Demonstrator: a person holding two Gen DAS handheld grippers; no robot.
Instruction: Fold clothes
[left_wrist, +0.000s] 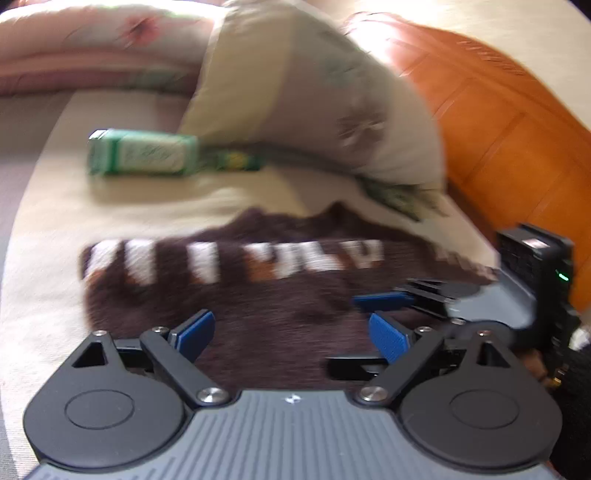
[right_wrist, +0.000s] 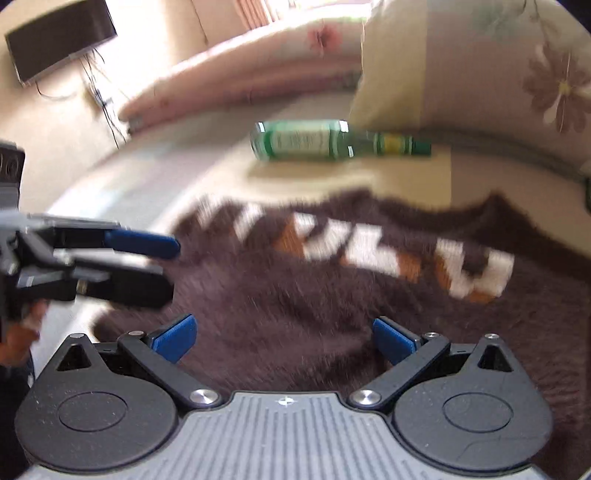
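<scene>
A fuzzy dark brown sweater (left_wrist: 258, 306) with white and orange letters lies spread on a cream bed sheet (left_wrist: 55, 229). My left gripper (left_wrist: 291, 334) hovers over its near part, blue pads wide apart and nothing between them. The right gripper (left_wrist: 391, 295) comes in from the right edge of this view, low over the sweater. In the right wrist view the sweater (right_wrist: 295, 295) fills the middle. My right gripper (right_wrist: 284, 339) stands open above it, holding nothing. The left gripper (right_wrist: 170, 267) reaches in from the left, over the sweater's left edge.
A green glass bottle (left_wrist: 140, 153) (right_wrist: 314, 142) lies on its side on the sheet beyond the sweater. Behind it leans a floral pillow (left_wrist: 314, 92) (right_wrist: 480, 74), with a pink quilt (left_wrist: 92, 48) further back. An orange wooden headboard (left_wrist: 498, 129) bounds the right.
</scene>
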